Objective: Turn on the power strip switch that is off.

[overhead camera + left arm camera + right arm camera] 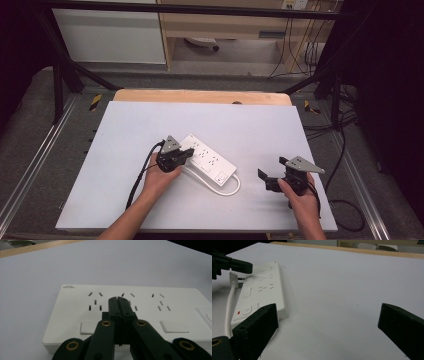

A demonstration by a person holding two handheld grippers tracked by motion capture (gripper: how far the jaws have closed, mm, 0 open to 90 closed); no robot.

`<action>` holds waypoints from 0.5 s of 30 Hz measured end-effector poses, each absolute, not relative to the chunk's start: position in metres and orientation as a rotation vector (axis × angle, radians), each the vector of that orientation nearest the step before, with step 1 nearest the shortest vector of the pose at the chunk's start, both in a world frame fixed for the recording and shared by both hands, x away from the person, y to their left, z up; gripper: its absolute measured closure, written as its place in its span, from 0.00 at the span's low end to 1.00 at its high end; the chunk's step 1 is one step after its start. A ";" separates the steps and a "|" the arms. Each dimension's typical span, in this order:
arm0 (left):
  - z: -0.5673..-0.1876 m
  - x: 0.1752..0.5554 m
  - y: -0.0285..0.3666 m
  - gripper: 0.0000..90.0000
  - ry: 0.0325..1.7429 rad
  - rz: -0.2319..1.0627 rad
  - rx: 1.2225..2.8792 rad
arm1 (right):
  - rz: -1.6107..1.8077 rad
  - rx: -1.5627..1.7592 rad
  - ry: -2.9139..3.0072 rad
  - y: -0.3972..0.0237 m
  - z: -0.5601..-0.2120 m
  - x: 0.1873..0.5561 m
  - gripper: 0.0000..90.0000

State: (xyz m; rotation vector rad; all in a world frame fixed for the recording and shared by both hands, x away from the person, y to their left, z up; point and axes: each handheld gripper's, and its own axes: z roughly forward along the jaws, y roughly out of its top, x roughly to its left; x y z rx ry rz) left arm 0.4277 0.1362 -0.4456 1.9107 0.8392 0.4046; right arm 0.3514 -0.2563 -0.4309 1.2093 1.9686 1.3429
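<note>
- One white power strip: flat, smooth plastic, rows of sockets, white cord looped beside; on white matte table, centre.
- Left gripper: black jaws pressed together, over strip.
- Right gripper: jaws spread, empty.

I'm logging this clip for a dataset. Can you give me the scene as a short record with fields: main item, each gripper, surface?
item: white power strip, lying flat, its cord looped beside it
left gripper: shut, empty, tips over the strip's sockets
right gripper: open, empty, apart from the strip
surface: white table
switches: a power button with a red mark at the strip's end
</note>
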 end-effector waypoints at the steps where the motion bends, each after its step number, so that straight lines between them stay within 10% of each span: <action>1: -0.445 0.427 0.137 1.00 0.840 0.404 1.909 | 1.343 1.209 1.968 -0.256 -0.431 0.351 0.04; 15: -0.436 0.427 0.137 0.96 0.830 0.398 1.886 | 1.344 1.212 1.968 -0.256 -0.431 0.351 0.04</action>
